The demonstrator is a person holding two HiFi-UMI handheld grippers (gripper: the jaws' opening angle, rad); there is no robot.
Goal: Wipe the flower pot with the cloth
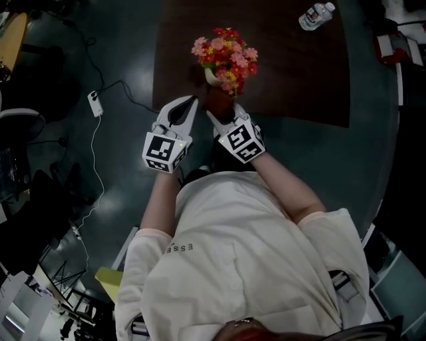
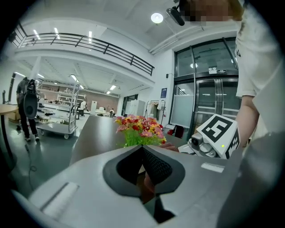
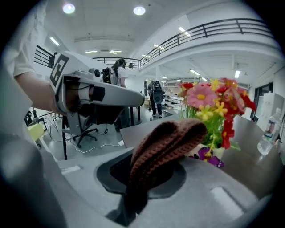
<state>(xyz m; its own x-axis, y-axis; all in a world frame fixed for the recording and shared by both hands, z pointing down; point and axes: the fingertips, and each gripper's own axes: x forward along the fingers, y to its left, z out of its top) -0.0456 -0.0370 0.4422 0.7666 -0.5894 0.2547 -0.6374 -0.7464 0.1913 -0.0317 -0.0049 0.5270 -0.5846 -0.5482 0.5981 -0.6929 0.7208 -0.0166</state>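
**A:** Right tool (image 1: 221, 112) is pinching the cloth (image 3: 164, 142): brown knit, folded, with a loop sticking out past the jaws toward the flower pot (image 1: 212, 76). Left tool (image 1: 191, 102) is pressed together, nothing gripped that I can see.

**B:** Where's the pot?

**A:** Upright on the table (image 1: 299, 80), under the flowers (image 1: 226, 53). Both tools sit just on the person's side of the pot, side by side, noses pointing at it. The right one is nearer. The cloth is close up against the pot's near face; can't tell if it touches.

**B:** Wiping started?

**A:** My read: approach step, no wipe done yet. Next move looks like a short push ahead with the right, then a sweep round the pot wall.

**B:** Clearance?

**A:** Table edge runs just on the person's side of the pot, so the tools come in over it. Bare table to the pot's right and behind it. Water bottle (image 1: 316, 16) is well beyond the pot, out of the way. Blooms overhang the pot, so come in low or the cloth may snag petals. Left tool is free to steady the pot from its left, since a light pot could slide or tip.
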